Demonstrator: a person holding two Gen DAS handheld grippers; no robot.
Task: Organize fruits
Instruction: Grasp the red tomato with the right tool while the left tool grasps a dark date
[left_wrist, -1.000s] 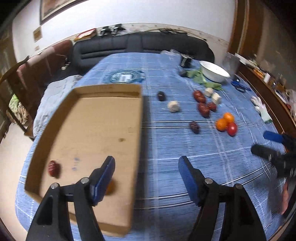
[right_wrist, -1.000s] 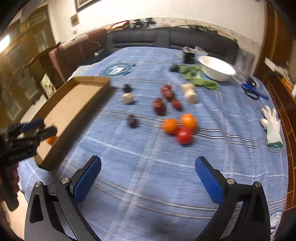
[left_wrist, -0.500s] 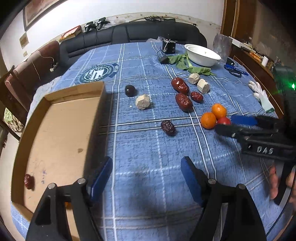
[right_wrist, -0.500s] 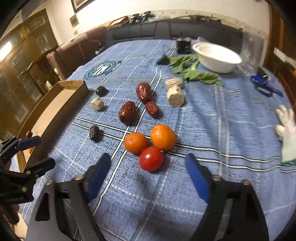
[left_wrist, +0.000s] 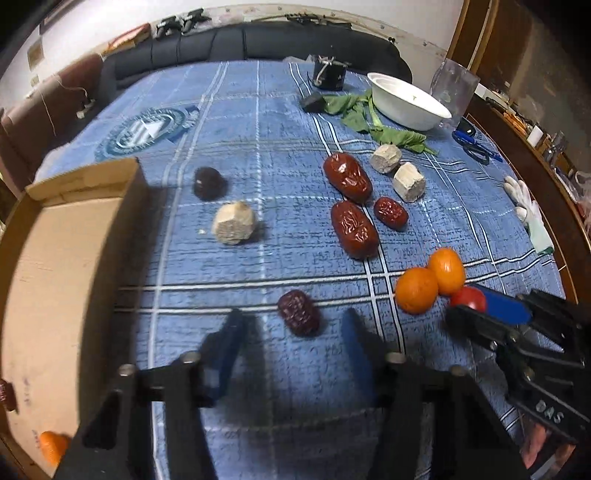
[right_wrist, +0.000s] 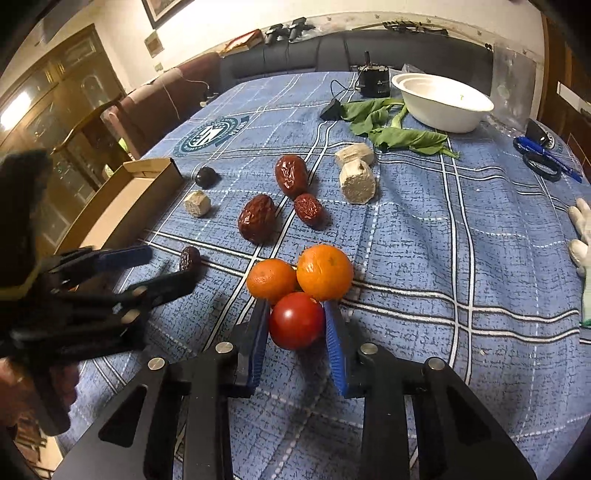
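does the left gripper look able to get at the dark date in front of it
Probably yes. The left gripper is open, and the date lies on the cloth just ahead, about centred between its fingers. Nothing stands between them; the nearest orange and the right gripper sit off to the right.

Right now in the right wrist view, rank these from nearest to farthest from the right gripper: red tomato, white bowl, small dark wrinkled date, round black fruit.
1. Red tomato, between the right gripper's jaws.
2. Small dark wrinkled date, left, by the left gripper.
3. Round black fruit, farther left, near the cardboard box.
4. White bowl, far right.
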